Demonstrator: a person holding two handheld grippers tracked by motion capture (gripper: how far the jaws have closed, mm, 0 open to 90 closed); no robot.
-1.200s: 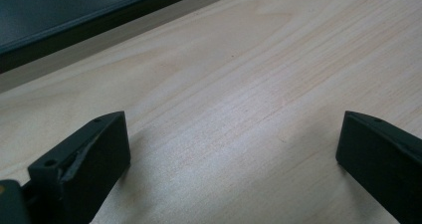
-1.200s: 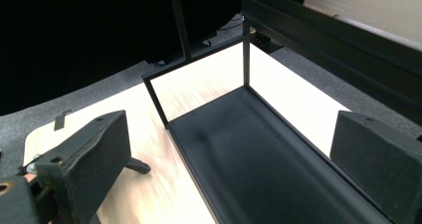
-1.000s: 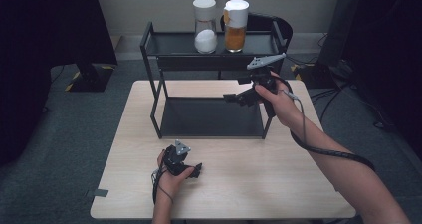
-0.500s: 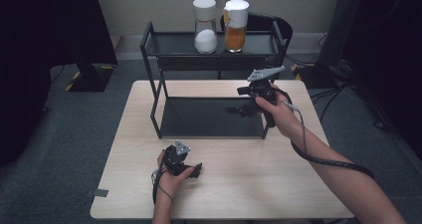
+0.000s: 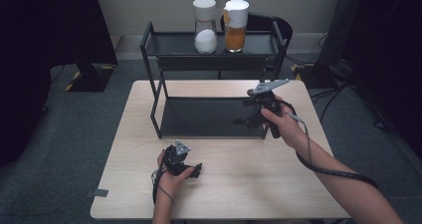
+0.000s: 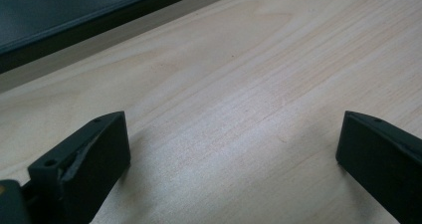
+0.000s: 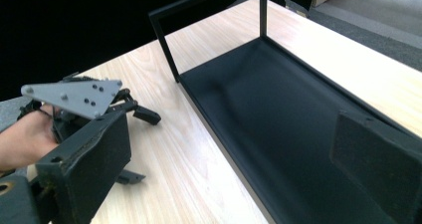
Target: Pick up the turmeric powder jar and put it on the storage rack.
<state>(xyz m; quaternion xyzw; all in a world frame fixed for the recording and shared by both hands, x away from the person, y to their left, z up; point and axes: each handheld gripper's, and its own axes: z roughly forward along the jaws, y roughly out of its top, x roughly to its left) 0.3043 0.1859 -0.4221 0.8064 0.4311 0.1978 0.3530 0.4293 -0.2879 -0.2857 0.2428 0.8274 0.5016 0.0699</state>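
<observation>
1. Table [image 5: 239, 194] of pale wood is carrying everything, and both forearms are coming in over its near edge.
2. Rack [image 5: 214, 115], a black two-shelf frame, is standing on the far half of the table; its lower shelf is lying bare and dark, and in the right gripper view that shelf [image 7: 278, 114] is stretching away just ahead of the jaws.
3. Jars are standing side by side on the top shelf: a white jar [image 5: 205, 20] on the left and an orange jar [image 5: 236, 20] on the right, close together, well apart from both grippers.
4. Right gripper [image 5: 244, 119] is hovering at the rack's right front corner, pointing left over the lower shelf, with the jars up and behind it; its jaws are standing wide apart with nothing between them.
5. Left gripper [image 5: 195, 171] is sitting low on the near table, in front of the rack's left half and well apart from it; in its own view the jaws are spread wide over bare wood, gripping nothing, with the rack's front edge [image 6: 74, 20] running across the top.
6. Left gripper's grey plate [image 7: 74, 97] is showing in the right gripper view, beside the person's hand [image 7: 22, 139].
</observation>
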